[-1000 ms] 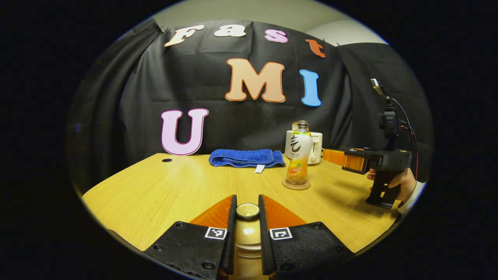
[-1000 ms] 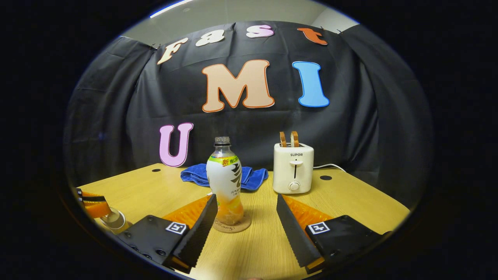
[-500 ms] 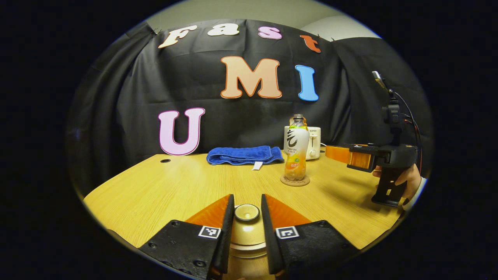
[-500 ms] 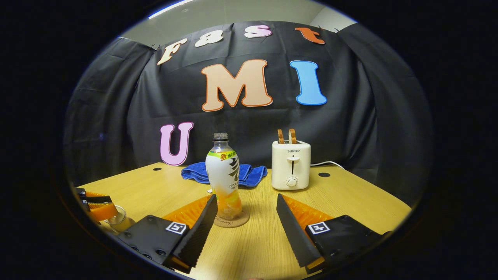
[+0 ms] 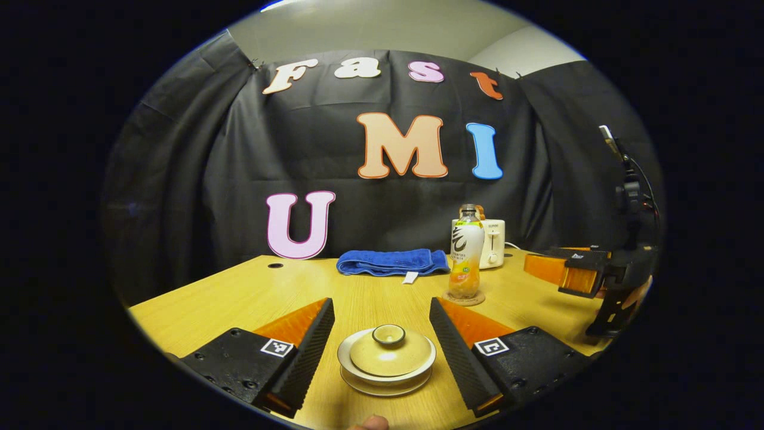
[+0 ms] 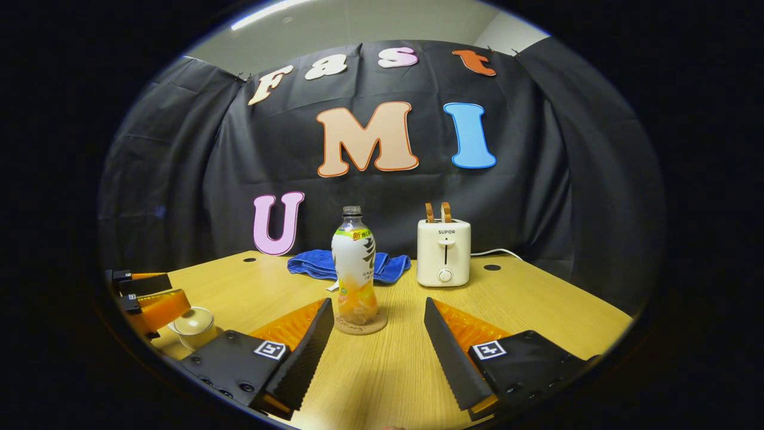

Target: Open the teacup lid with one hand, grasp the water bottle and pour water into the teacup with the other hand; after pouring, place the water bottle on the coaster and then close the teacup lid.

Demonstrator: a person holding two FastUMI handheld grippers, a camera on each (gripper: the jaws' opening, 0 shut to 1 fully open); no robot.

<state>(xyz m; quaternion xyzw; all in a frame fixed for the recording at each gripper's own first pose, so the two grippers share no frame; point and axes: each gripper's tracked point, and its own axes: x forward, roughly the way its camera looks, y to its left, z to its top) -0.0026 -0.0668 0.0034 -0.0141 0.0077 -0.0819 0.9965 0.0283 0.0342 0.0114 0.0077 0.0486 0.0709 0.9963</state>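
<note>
Lid (image 5: 388, 352) seated on teacup (image 5: 386, 378) between left tool (image 5: 382, 334) fingers, spread wide, no contact. Right tool (image 6: 376, 334) wide open, holding nothing. Water bottle (image 6: 355, 272) upright on coaster (image 6: 360, 325), worktop (image 6: 537, 310).

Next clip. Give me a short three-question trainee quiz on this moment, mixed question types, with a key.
1. True or false: the lid sits on the teacup.
2. What does the water bottle stand on?
A. the blue towel
B. the coaster
C. the toaster
3. Fill in: the left gripper is ____, with the lid between its fingers but untouched.

Key
1. True; the lid rests on the cup, on the table.
2. B; the right gripper, open, is short of the bottle.
3. open
</note>
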